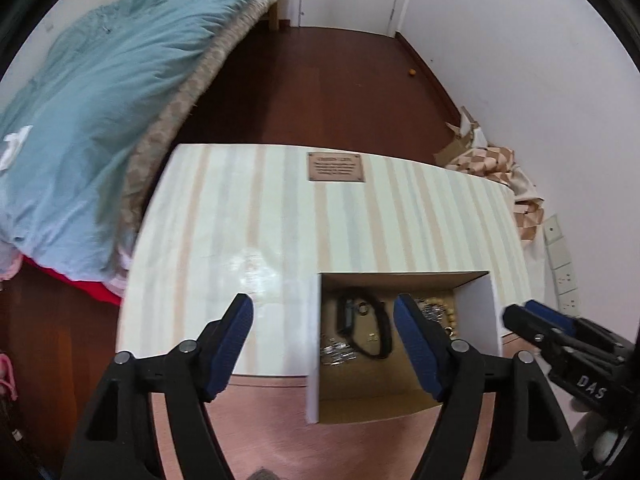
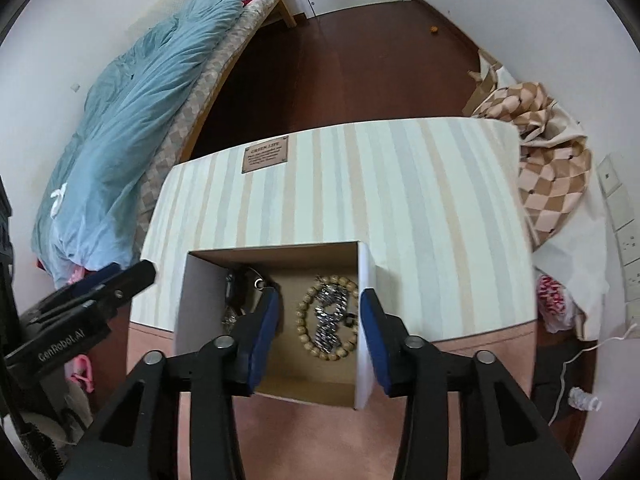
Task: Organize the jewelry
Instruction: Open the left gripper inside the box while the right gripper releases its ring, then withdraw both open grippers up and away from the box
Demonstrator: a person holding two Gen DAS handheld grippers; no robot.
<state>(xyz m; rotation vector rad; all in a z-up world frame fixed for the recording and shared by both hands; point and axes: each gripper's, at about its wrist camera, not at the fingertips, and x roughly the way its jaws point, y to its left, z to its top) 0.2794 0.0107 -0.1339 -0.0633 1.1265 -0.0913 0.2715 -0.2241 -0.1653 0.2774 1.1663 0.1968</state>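
Note:
A white cardboard box (image 1: 314,340) (image 2: 182,300) with a brown inside stands open on the striped surface (image 1: 248,220) (image 2: 420,200). In it lie a wooden bead bracelet (image 2: 306,330), a silver chain bracelet (image 2: 330,320) (image 1: 336,350) and a black band (image 1: 378,322) (image 2: 236,290). My left gripper (image 1: 324,312) is open and empty, above the box's left wall. My right gripper (image 2: 319,304) is open and empty, above the bead bracelet. It also shows at the right of the left wrist view (image 1: 520,314).
A bed with a blue quilt (image 1: 92,92) (image 2: 132,128) stands to the left. Dark wood floor (image 1: 320,80) lies beyond. A checked cloth (image 2: 548,172) and wall sockets (image 1: 564,264) are at the right. A brown label (image 1: 335,166) sits at the surface's far edge.

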